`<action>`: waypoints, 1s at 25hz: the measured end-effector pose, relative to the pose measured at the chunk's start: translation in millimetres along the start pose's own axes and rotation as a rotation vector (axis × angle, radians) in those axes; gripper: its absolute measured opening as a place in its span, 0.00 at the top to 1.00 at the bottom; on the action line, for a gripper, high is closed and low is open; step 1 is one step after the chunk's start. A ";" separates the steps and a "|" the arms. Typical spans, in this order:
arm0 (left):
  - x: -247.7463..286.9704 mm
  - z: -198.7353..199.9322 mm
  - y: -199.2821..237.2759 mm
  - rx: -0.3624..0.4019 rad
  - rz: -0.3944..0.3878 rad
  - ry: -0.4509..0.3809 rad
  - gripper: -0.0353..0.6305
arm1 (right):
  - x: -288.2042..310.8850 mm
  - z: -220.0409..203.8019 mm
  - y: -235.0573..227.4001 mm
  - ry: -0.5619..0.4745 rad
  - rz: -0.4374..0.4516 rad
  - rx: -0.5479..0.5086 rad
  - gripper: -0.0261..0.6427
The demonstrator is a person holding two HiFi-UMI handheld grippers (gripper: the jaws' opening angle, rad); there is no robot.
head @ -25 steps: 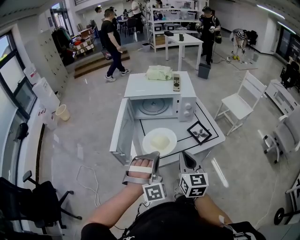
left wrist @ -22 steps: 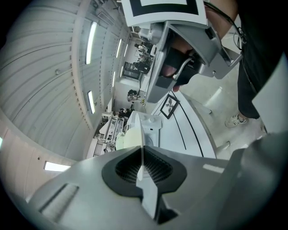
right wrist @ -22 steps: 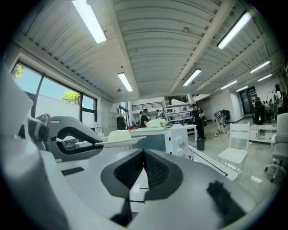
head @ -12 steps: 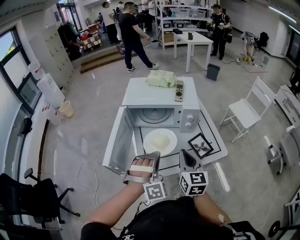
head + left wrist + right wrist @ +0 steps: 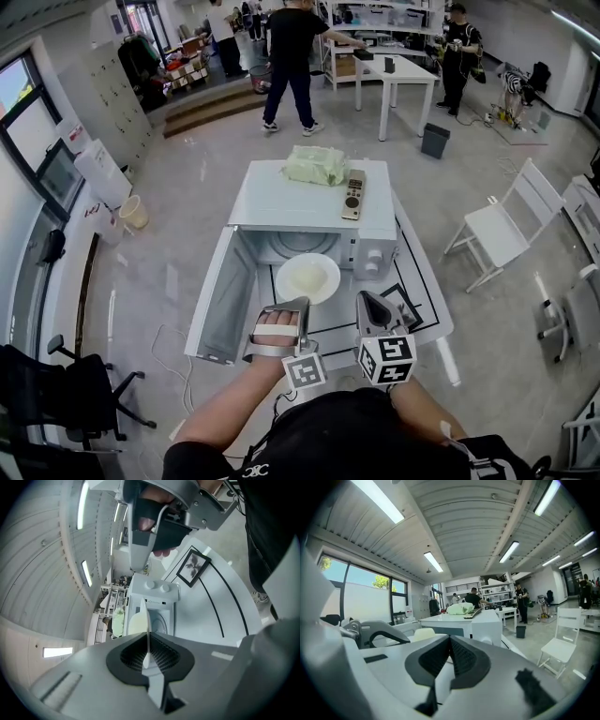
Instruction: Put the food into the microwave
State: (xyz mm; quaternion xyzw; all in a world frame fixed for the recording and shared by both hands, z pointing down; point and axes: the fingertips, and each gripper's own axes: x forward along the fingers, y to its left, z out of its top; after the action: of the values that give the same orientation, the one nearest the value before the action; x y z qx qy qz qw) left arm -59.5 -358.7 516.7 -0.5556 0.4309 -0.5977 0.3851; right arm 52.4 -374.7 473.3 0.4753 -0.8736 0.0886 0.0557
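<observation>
Microwave (image 5: pixel 314 202): white, knobs on right front panel, standing upright. Door (image 5: pixel 217 298) swung fully open to the left, cavity exposed.

Food (image 5: pixel 306 277): pale, low mound centred on a round white plate (image 5: pixel 330 270). Plate level, at the cavity mouth with its far rim over the threshold; depth inside cannot be told. Near rim clamped edge-on between the jaws of the left gripper (image 5: pixel 289 307).

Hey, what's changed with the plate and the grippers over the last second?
The plate of food, clamped at its near rim by the left gripper, has moved forward from the table in front of the microwave until its far edge reaches the open cavity. Unchanged: the right gripper shut and empty beside it, the door open, the remote and green bundle on top.
</observation>
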 end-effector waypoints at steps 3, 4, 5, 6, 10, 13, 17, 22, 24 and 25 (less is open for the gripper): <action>23.2 -5.0 2.9 0.011 0.016 0.043 0.91 | 18.1 1.8 -4.4 0.009 0.037 -0.015 0.95; 30.6 -7.0 3.1 0.011 0.022 0.057 0.91 | 23.7 2.4 -5.5 0.012 0.050 -0.020 0.95; 37.5 -8.8 2.8 0.009 0.026 0.071 0.91 | 28.7 3.2 -6.7 0.013 0.061 -0.026 0.95; 43.9 -10.4 2.0 0.005 0.026 0.085 0.91 | 32.9 4.2 -8.0 0.014 0.072 -0.030 0.95; 66.4 -17.7 -2.0 -0.004 0.024 0.134 0.91 | 45.9 5.8 -13.3 0.018 0.100 -0.037 0.95; 83.4 -22.4 -3.3 -0.006 0.033 0.155 0.91 | 54.1 4.3 -16.2 0.027 0.110 -0.034 0.95; 108.1 -27.8 -13.7 -0.002 0.027 0.169 0.91 | 62.7 -0.7 -17.0 0.049 0.117 -0.040 0.95; 137.9 -32.4 -20.8 0.009 0.041 0.180 0.91 | 69.1 -1.5 -19.8 0.066 0.105 -0.043 0.95; 151.5 -34.2 -22.2 0.013 0.042 0.186 0.91 | 70.0 0.0 -23.1 0.070 0.091 -0.044 0.95; 158.2 -34.7 -22.5 0.014 0.044 0.186 0.91 | 69.6 -0.2 -25.5 0.072 0.083 -0.043 0.95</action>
State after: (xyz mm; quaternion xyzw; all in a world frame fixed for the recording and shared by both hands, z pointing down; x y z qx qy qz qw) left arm -107.2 -496.8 590.2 -0.4856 0.4727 -0.6411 0.3603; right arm 36.1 -445.3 488.7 0.4341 -0.8916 0.0889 0.0936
